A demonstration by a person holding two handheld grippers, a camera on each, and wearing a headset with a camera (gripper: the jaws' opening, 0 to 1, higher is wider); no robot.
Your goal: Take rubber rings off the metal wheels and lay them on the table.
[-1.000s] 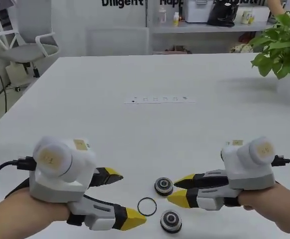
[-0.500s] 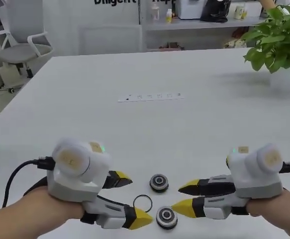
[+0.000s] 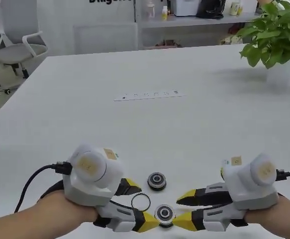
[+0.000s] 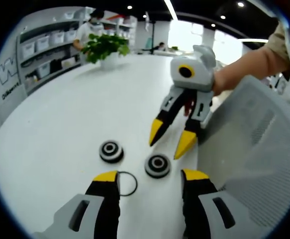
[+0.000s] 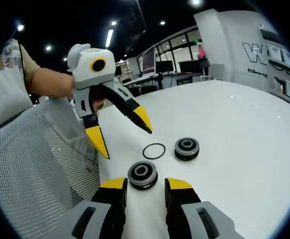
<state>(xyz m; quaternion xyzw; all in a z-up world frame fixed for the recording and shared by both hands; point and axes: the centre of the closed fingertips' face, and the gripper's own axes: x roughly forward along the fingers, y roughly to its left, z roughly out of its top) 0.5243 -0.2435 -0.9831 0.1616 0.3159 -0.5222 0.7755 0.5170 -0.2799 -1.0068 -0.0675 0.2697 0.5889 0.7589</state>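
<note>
Both of my tools are empty: the left gripper (image 5: 126, 140) has its jaws spread wide, and the right gripper (image 4: 167, 146) has its jaws apart too, a little narrower. They face each other low over the near edge of the white table (image 3: 194, 129). The near wheel (image 3: 164, 214) lies flat between the two sets of yellow tips, just ahead of the right jaws in the right gripper view and between the left jaws in the left gripper view. The far wheel (image 3: 156, 180) sits a little beyond it. One loose ring (image 3: 141, 201) already lies flat on the table just left of the near wheel, inside the spread of my left jaws. Both wheels show a dark band round the rim, which I take to be rubber not yet removed, though I cannot be sure at this size. I expect each wheel to be stiff and dense for its size, and likely to skate on this smooth top if I nudge it sideways. So I would pin the near one with one gripper across its metal body, clear of the band. The ring should be thin, soft and stretchy but snug in its seat. I would catch its edge with a single jaw tip and roll it off rather than pinch it flat.
</note>
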